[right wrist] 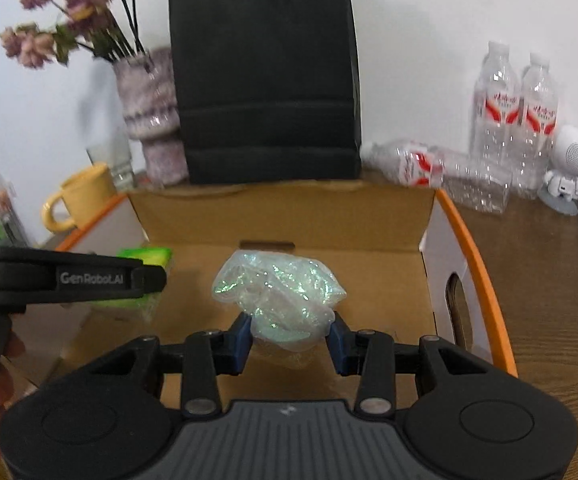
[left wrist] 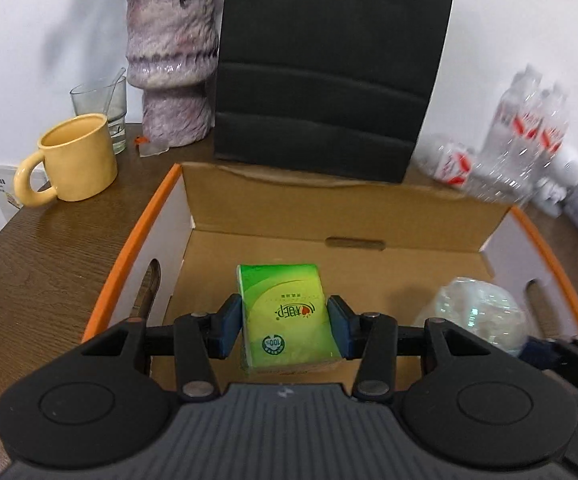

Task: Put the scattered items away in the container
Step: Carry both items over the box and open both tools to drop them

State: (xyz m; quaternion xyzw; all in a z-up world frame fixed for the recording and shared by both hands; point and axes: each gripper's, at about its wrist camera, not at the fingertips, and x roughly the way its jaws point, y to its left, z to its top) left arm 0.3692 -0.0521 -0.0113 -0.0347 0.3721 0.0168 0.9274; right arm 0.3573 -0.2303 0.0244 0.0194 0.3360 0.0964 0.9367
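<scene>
left hand-held gripper (left wrist: 285,326) gripping tissue pack (left wrist: 285,316), over box (left wrist: 369,204)

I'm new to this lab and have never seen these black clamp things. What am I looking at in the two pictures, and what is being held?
There is no robot arm here: a person holds a hand-operated gripper in each hand, and a wide-angle camera on each looks forward along its two fingers. So each picture is one gripper's own view.

The left view shows the left gripper shut on a green tissue pack, held over an open cardboard box with orange edges. The right view shows the right gripper shut on a crumpled, shiny clear plastic bag over the same box; the left gripper appears at its left edge.

The box sits on a brown wooden table. Behind it are a black paper bag, a yellow mug, a purple vase of flowers, a drinking glass, clear water bottles and a small white figure.
</scene>
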